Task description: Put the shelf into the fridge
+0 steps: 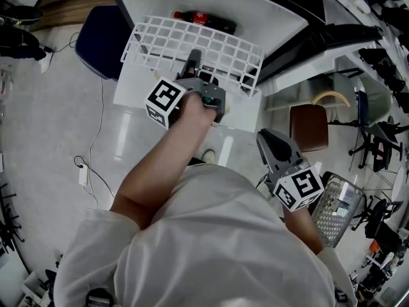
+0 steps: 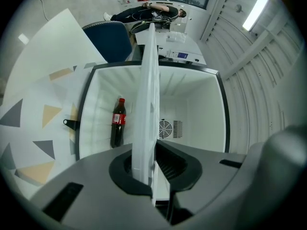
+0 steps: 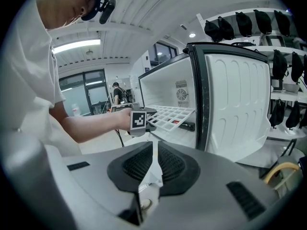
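Observation:
My left gripper (image 1: 192,61) is shut on the near edge of the white wire shelf (image 1: 198,48), which is held roughly level at the mouth of the open fridge (image 1: 281,18). In the left gripper view the shelf (image 2: 146,95) stands edge-on, clamped between the jaws of the left gripper (image 2: 150,152), and reaches into the white fridge interior (image 2: 196,109). A cola bottle (image 1: 206,20) lies on the fridge floor under the shelf. My right gripper (image 1: 267,138) hangs low at the right, shut and empty, away from the fridge. The right gripper (image 3: 154,150) looks toward the shelf (image 3: 171,116).
The fridge door (image 3: 235,109) stands open on the right. A blue chair (image 1: 101,40) sits left of the fridge, and a brown stool (image 1: 308,126) is on the right. A cable (image 1: 89,162) runs over the floor. A perforated metal tray (image 1: 335,206) lies by my right side.

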Tool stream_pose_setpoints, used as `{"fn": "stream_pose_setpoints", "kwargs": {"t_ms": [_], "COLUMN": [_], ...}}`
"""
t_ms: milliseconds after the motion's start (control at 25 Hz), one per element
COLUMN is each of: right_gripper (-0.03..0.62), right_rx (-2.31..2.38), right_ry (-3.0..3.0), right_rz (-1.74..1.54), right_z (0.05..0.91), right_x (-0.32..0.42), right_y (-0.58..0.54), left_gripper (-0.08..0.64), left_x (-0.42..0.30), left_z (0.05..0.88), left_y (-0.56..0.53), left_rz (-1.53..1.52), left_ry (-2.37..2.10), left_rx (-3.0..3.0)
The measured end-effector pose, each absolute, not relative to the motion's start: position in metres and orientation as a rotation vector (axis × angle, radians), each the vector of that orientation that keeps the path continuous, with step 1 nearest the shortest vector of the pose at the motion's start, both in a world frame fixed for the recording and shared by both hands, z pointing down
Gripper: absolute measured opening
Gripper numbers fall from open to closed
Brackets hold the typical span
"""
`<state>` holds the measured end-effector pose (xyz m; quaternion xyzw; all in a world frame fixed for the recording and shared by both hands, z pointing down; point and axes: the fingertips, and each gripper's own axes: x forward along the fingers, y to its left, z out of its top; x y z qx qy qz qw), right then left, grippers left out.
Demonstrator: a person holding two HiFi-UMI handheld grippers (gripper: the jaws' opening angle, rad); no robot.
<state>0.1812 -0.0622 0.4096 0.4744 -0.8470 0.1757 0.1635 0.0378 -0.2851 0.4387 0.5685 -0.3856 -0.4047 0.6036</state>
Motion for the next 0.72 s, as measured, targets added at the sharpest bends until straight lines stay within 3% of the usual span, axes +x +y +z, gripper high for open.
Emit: {"fn": "stream_pose_setpoints", "kwargs": {"t_ms": [720], "right_gripper": [0.043], "right_rx": [1.341], "right_ry": [-2.384], "right_rz": [0.531], "right_z": [0.412], "right_x": [0.196], "right_y": [-0.039], "left_gripper": [0.036], "left_x": [0.033], "left_z": [0.432], "left_y": [-0.278], "left_rz": [-1.004], "left_ry": [-0.923], "left_rx": [1.36]}}
